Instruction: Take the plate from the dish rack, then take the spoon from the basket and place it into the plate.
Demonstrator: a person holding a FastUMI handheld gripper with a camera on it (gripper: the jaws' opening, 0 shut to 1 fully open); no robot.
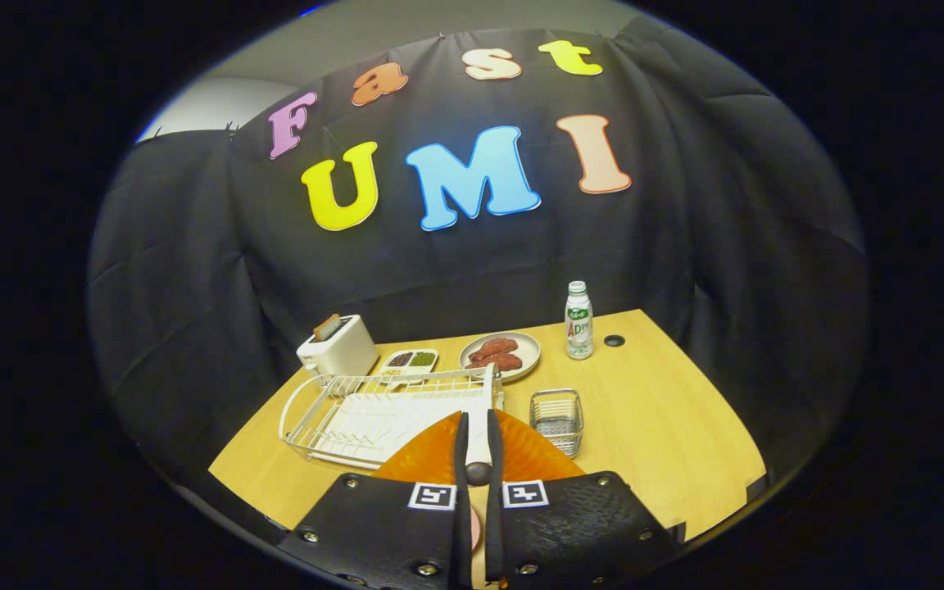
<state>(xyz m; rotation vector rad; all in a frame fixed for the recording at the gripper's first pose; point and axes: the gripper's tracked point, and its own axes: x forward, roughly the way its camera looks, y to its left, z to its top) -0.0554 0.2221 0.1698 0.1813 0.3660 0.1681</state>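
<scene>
The tongs [478, 447] are drawn close together, both fingers [461, 442] pressing on a white-handled spoon [478, 442] that stands between them, its dark rounded end showing in the narrow gap. Directly beneath the spoon and fingers lies the orange plate [529, 455], flat on the wooden worktop [669, 426], spreading out to either side of the fingertips. At about 10 o'clock from the plate sits the white wire dish rack [357, 418], its near edge just beside the plate's rim. At 1 o'clock from the fingertips stands the small metal mesh basket [556, 419], just beside the plate. Beyond the rack, at 11 o'clock, a white toaster [339, 348] holds a slice of bread; next to it is a small divided dish [410, 360] with dark and green contents. At 12 o'clock a round plate of red meat [501, 354] rests, and at 1 o'clock a small bottle [578, 321] stands upright, well apart from the basket.
</scene>
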